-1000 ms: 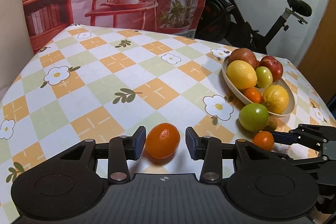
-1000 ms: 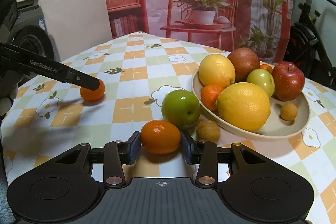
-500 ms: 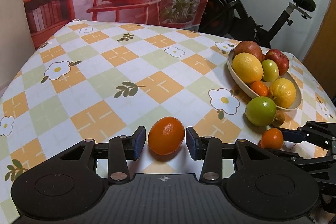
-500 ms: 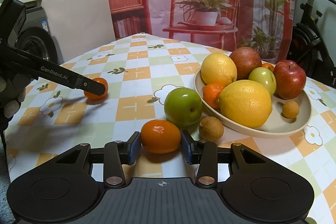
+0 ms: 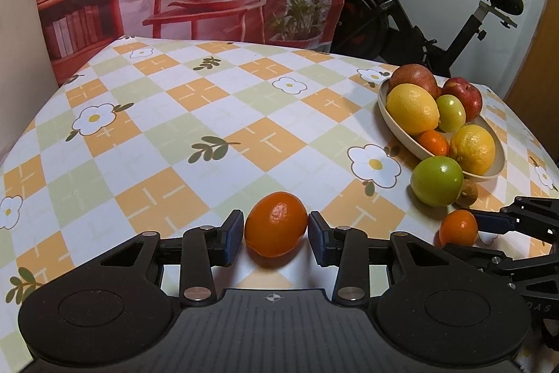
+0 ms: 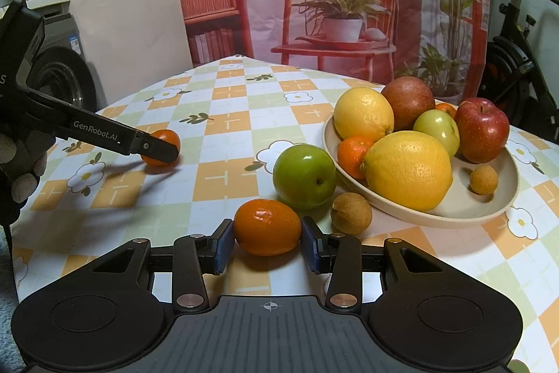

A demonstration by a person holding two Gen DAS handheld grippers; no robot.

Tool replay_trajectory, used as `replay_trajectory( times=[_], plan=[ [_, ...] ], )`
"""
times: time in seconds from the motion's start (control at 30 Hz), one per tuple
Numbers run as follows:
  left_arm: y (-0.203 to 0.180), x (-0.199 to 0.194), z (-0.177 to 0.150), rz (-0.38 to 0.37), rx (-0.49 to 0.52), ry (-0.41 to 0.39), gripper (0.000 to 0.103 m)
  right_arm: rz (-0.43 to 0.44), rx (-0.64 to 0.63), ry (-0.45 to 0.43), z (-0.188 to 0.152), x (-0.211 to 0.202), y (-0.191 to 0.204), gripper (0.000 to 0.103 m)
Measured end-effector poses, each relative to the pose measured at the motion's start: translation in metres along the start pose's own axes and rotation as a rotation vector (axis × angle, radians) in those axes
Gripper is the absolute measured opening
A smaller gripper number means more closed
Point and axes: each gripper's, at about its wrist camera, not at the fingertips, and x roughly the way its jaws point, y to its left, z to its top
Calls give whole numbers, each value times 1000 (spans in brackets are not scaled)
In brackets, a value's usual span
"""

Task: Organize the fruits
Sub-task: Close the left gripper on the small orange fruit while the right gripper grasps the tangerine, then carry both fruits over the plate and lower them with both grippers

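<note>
My left gripper [image 5: 274, 235] is shut on a small orange [image 5: 276, 224] and holds it just above the tablecloth; it also shows in the right wrist view [image 6: 160, 147]. My right gripper [image 6: 267, 235] is shut on a second small orange [image 6: 267, 226], low over the table in front of the bowl; this orange also shows in the left wrist view [image 5: 458, 226]. A beige bowl [image 6: 454, 215] at the right holds lemons, apples and small oranges. A green apple [image 6: 304, 175] and a small brown fruit [image 6: 350, 213] lie on the table beside the bowl.
The table carries a checked flower-print cloth [image 5: 209, 114]. An exercise bike [image 5: 419, 23] stands behind the table's far right corner. A printed backdrop with a red chair [image 6: 342, 23] hangs behind. The table's left edge drops off near a washing machine [image 6: 59, 76].
Both grippers have lifted slightly with their oranges, and the views have tilted up. The left pads have closed tighter on the orange. The fruits by the bowl have not moved.
</note>
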Motion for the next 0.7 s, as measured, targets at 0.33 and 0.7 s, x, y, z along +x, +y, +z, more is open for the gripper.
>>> replay_trajectory(
  times=[0.33, 0.7],
  plan=[
    [-1, -1, -1, 3, 9, -7, 41, 1, 1, 0, 0, 0, 0, 38],
    [-5, -10, 0, -4, 9, -24, 41, 21, -11, -16, -1, -1, 1, 38]
  ],
)
